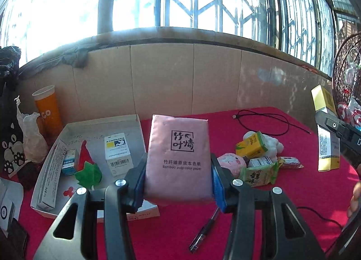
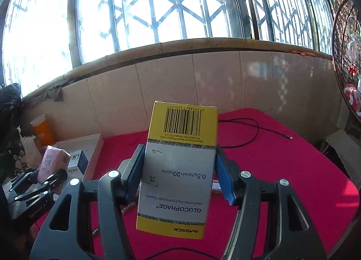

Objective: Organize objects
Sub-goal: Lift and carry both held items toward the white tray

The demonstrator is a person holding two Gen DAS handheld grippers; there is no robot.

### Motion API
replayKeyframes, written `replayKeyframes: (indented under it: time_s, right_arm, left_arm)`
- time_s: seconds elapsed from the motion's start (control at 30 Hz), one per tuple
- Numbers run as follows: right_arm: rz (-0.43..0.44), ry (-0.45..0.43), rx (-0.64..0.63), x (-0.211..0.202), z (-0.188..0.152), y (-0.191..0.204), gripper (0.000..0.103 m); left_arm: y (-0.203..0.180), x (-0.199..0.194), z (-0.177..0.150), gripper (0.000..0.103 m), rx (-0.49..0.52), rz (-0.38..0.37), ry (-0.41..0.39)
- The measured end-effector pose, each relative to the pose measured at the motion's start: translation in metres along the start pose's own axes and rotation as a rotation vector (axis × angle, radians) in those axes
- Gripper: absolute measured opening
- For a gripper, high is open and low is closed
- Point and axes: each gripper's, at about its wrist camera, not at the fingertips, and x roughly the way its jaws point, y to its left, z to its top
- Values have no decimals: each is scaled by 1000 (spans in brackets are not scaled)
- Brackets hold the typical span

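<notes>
My left gripper [image 1: 178, 176] is shut on a pink pack of bamboo tissue paper [image 1: 178, 154], held upright above the red table [image 1: 282, 194]. In the right wrist view that pink pack [image 2: 53, 160] shows at the left edge in the left gripper [image 2: 42, 181]. My right gripper [image 2: 180, 174] is shut on a yellow and white medicine box [image 2: 180, 165], upside down and raised over the table [image 2: 282, 165]. The same box [image 1: 325, 124] appears at the right edge of the left wrist view. A shallow white cardboard tray [image 1: 54, 147] at the left holds small medicine boxes [image 1: 116, 151] and a green felt leaf [image 1: 88, 175].
On the cloth lie a pile of snack packets and plush toys [image 1: 257, 158], a black pen [image 1: 203, 230] and a black cable [image 1: 264, 122]. An orange cup [image 1: 48, 111] and a dark printed bag [image 1: 10, 142] stand at the left. A tiled wall [image 1: 191, 79] backs the table.
</notes>
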Motion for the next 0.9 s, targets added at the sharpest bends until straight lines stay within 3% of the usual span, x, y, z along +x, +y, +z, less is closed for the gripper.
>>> replayKeyframes:
  time_s: [0.9]
  right_arm:
    - [80, 33, -124, 9, 3, 58, 59]
  left_arm:
    - [56, -2, 2, 49, -127, 62, -8]
